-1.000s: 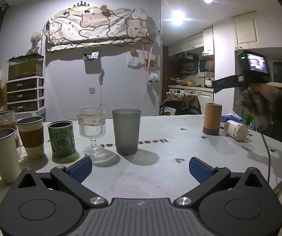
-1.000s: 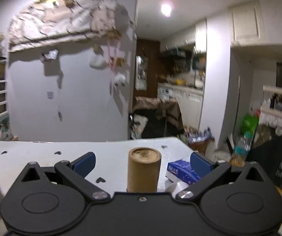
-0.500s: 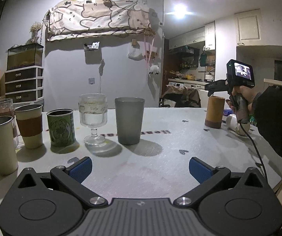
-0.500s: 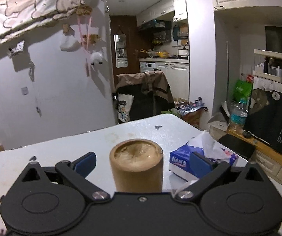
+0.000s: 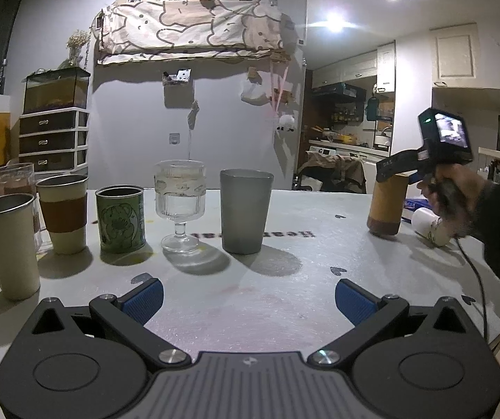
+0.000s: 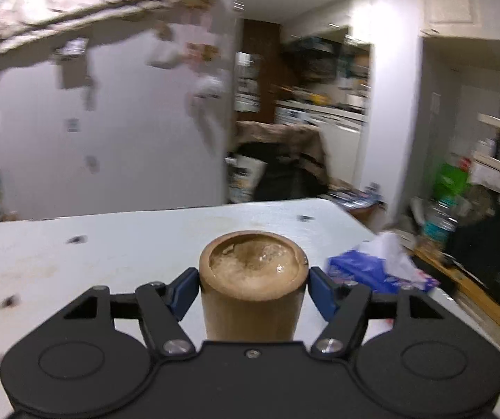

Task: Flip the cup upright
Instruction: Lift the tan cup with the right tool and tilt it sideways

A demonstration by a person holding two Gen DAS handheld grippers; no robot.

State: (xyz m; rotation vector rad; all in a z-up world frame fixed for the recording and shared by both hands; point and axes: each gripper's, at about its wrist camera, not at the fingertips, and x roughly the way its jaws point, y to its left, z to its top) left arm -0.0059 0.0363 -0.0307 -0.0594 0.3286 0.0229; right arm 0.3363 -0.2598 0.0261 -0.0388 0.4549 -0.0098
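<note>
A brown bamboo cup [image 6: 252, 288] stands upside down on the white table [image 6: 127, 241], base up. My right gripper [image 6: 252, 291] has its blue pads on both sides of the cup near its top, closed against it. In the left wrist view the same cup [image 5: 387, 204] stands at the right with the right gripper [image 5: 398, 171] around its top. My left gripper [image 5: 248, 302] is open and empty, low over the table's near side.
Several upright cups stand in a row at the left: a grey tumbler [image 5: 246, 211], a stemmed glass [image 5: 180, 206], a green cup [image 5: 121, 218]. A white cup [image 5: 429, 225] lies on its side by the brown cup. A blue tissue pack [image 6: 379, 272] lies right.
My right gripper has moved forward around the brown cup and its pads have closed onto it. My left gripper has stayed still and open.
</note>
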